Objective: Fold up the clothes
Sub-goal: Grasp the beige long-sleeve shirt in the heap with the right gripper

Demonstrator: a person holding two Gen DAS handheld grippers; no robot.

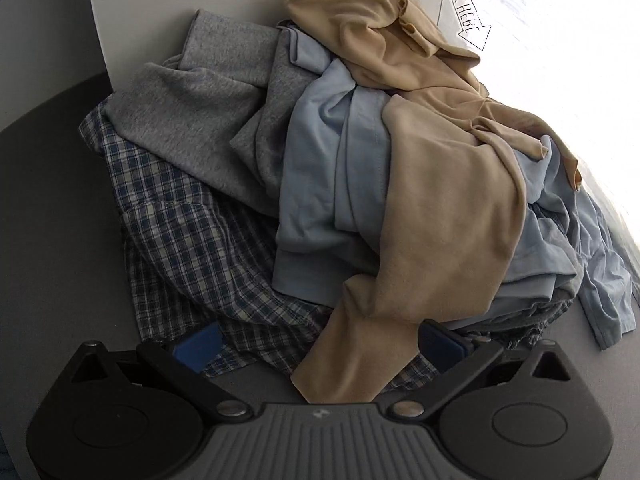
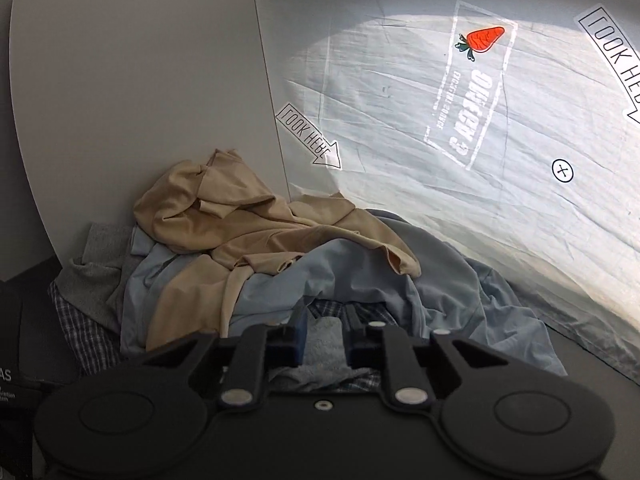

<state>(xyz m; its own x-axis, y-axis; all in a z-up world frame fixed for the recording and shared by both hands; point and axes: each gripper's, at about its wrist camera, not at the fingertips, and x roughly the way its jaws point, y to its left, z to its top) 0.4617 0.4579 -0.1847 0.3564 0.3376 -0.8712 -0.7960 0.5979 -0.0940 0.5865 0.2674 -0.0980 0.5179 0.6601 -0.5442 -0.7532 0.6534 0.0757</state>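
A heap of clothes lies on a dark grey surface (image 1: pixel 52 240). On top is a tan garment (image 1: pixel 440 200), with a light blue garment (image 1: pixel 328 184), a grey knit (image 1: pixel 192 120) and a blue plaid shirt (image 1: pixel 188 248) under it. My left gripper (image 1: pixel 320 340) is open wide at the near edge of the heap, and the tan garment's hanging end lies loose between its fingers (image 1: pixel 198 346). My right gripper (image 2: pixel 326 332) has its jaws narrow, pressed on a fuzzy pale blue cloth (image 2: pixel 324 346) at the front of the heap, below the light blue garment (image 2: pixel 360 268) and the tan garment (image 2: pixel 224 216).
A white panel (image 2: pixel 140 100) stands behind the heap. A pale printed sheet (image 2: pixel 460 120) with a red carrot picture and "LOOK HERE" arrow labels (image 2: pixel 310 136) spreads to the right. A dark box with white lettering (image 2: pixel 10 380) sits at the left edge.
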